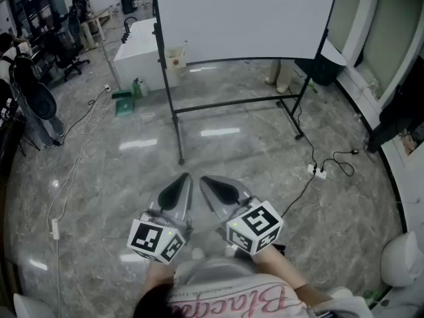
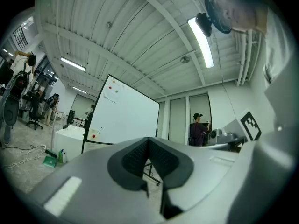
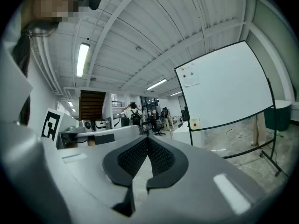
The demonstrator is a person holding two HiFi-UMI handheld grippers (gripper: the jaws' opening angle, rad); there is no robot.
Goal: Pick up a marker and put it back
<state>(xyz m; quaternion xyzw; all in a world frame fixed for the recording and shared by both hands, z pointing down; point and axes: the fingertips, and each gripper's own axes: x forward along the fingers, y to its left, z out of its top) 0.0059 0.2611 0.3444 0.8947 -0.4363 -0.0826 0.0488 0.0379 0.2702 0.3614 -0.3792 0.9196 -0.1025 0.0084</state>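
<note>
A whiteboard (image 1: 245, 15) on a black wheeled stand stands across the marble floor ahead. A small box (image 1: 175, 59) hangs at its lower left corner, with a marker (image 1: 183, 45) standing up in it. My left gripper (image 1: 184, 177) and right gripper (image 1: 205, 179) are held side by side close to my body, pointing toward the board and far from it. Both are shut with nothing between the pads. The left gripper view shows its closed jaws (image 2: 148, 141) under the board (image 2: 124, 115). The right gripper view shows closed jaws (image 3: 147, 141), the board (image 3: 224, 90) and the box (image 3: 194, 123).
The stand's legs (image 1: 180, 158) and a cable with a power strip (image 1: 319, 172) lie on the floor ahead. A white counter (image 1: 139, 52) and a green bottle (image 1: 137, 87) sit at the back left, a fan (image 1: 36, 101) at the far left. A person (image 2: 198, 127) stands far off.
</note>
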